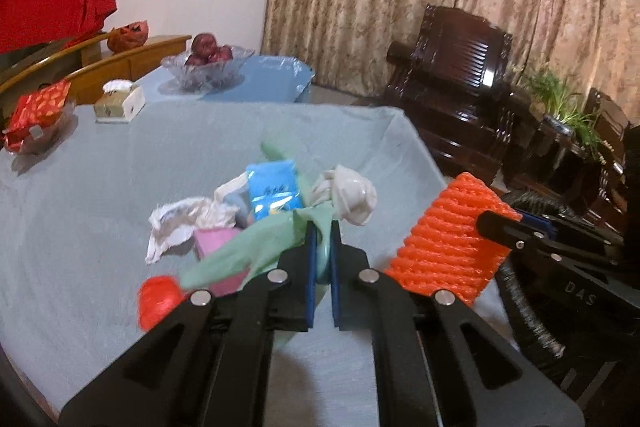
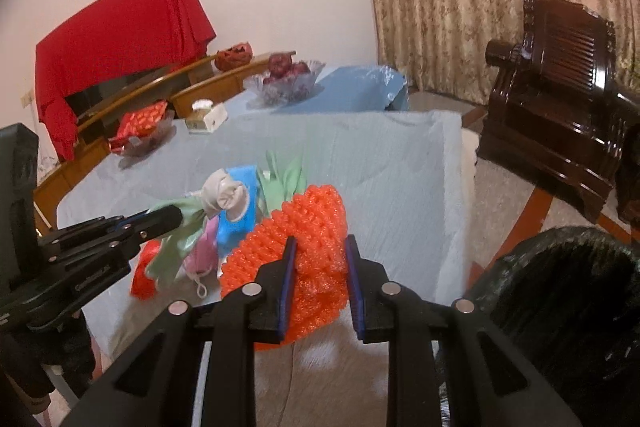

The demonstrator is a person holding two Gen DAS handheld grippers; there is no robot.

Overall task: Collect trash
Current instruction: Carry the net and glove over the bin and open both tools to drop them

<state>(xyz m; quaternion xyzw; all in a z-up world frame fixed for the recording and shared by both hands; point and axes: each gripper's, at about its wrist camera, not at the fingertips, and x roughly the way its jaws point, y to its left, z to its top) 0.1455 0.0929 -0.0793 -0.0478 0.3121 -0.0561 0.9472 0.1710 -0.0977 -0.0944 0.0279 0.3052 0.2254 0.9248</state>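
Two grippers work over a cloth-covered worktop point(image 1: 100, 187): the left gripper point(image 1: 322, 255) is clamped narrowly on one green glove point(image 1: 256, 247) at 6 o'clock of the trash pile, while the right gripper point(image 2: 320, 281) pinches one orange foam net point(image 2: 304, 239), held at the pile's 4 o'clock near the worktop's edge. The pile holds one blue packet point(image 1: 274, 191), one crumpled white tissue point(image 1: 180, 223), one knotted whitish wad point(image 1: 354, 195), one pink item point(image 1: 216, 247) and one red scrap point(image 1: 156, 299). At 11 o'clock stand one tissue box point(image 1: 120, 101) and one glass fruit bowl point(image 1: 206, 69). One black-lined bin point(image 2: 560, 307) sits at 3 o'clock in the right view.
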